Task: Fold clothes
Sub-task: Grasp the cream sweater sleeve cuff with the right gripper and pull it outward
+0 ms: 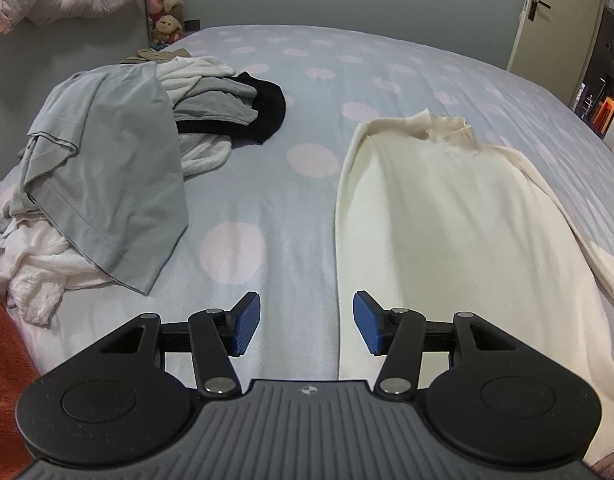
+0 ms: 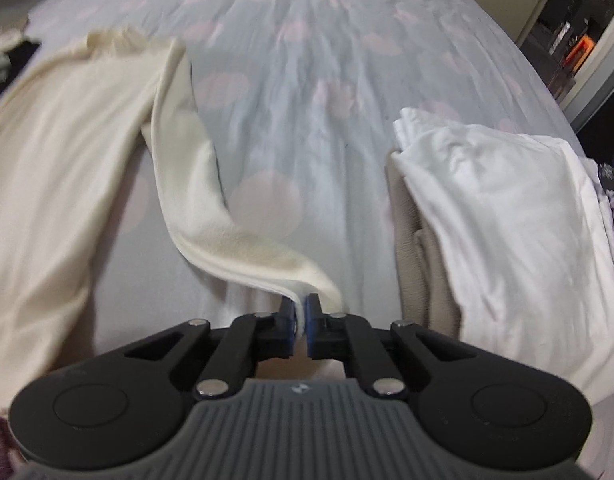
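Note:
A cream long-sleeved sweater (image 1: 439, 208) lies flat on the bed, collar away from me. My left gripper (image 1: 307, 324) is open and empty, hovering above the sweater's left edge near the hem. In the right wrist view the sweater's body (image 2: 55, 152) lies at the left and its right sleeve (image 2: 195, 184) stretches toward me. My right gripper (image 2: 301, 316) is shut on the sleeve's cuff and holds it lifted off the bed.
The bed has a grey-blue sheet with pink dots (image 1: 267, 184). A heap of unfolded clothes (image 1: 119, 152), grey, white and black, lies at the left. A stack of folded white and beige clothes (image 2: 495, 216) lies at the right. A door (image 1: 563, 16) stands behind.

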A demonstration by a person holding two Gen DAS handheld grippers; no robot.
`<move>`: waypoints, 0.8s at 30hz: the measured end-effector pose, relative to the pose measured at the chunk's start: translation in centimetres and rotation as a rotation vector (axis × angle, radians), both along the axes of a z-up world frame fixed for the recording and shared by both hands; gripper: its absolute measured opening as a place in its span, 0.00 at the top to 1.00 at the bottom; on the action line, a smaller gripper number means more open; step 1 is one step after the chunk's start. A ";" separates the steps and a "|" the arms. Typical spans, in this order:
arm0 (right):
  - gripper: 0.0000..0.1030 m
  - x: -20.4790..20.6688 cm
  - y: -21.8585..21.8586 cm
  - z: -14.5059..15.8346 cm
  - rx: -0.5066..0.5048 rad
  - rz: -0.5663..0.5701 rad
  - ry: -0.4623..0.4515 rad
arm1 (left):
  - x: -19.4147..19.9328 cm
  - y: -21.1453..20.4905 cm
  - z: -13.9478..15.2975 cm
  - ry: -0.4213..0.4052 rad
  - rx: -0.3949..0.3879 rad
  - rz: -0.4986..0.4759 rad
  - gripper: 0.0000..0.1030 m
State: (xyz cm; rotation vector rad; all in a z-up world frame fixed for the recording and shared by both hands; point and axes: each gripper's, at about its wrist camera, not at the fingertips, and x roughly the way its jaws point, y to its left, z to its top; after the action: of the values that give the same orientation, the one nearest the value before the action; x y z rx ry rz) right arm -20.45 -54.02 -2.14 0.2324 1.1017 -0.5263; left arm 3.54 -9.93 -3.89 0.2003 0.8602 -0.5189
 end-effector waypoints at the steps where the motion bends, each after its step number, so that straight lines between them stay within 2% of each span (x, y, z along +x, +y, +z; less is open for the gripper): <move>1: 0.95 -0.5 -0.4 0.8 0.009 -0.009 -0.015 | 0.0 -0.1 -0.1 0.001 0.003 -0.003 0.52; 7: 0.96 -1.5 -4.7 4.9 -0.038 -0.081 -0.044 | -0.1 -0.5 -0.2 0.003 0.018 -0.012 0.52; 12: 0.96 -0.9 -9.7 6.2 -0.070 -0.127 -0.035 | 0.1 -0.6 -0.1 0.000 0.038 0.002 0.52; 14: 0.96 0.0 -11.5 5.7 -0.080 -0.143 -0.011 | 0.2 -0.7 -0.1 0.002 0.044 0.009 0.52; 18: 0.96 1.4 -14.9 2.8 -0.078 -0.171 0.067 | 0.4 -1.0 -0.2 0.004 0.065 0.008 0.52; 23: 0.95 1.3 -16.8 -0.1 -0.101 -0.188 0.147 | 0.9 -1.1 -0.4 0.010 0.093 0.015 0.52; 24: 0.91 1.2 -17.0 -0.5 -0.114 -0.192 0.163 | 1.0 -1.1 -0.4 0.012 0.095 0.016 0.52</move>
State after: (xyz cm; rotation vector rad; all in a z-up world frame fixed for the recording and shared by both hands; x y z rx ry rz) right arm -19.28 -71.02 -2.63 0.1986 1.2102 -0.7882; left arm 4.55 -11.00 -4.25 0.2774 0.8985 -0.4647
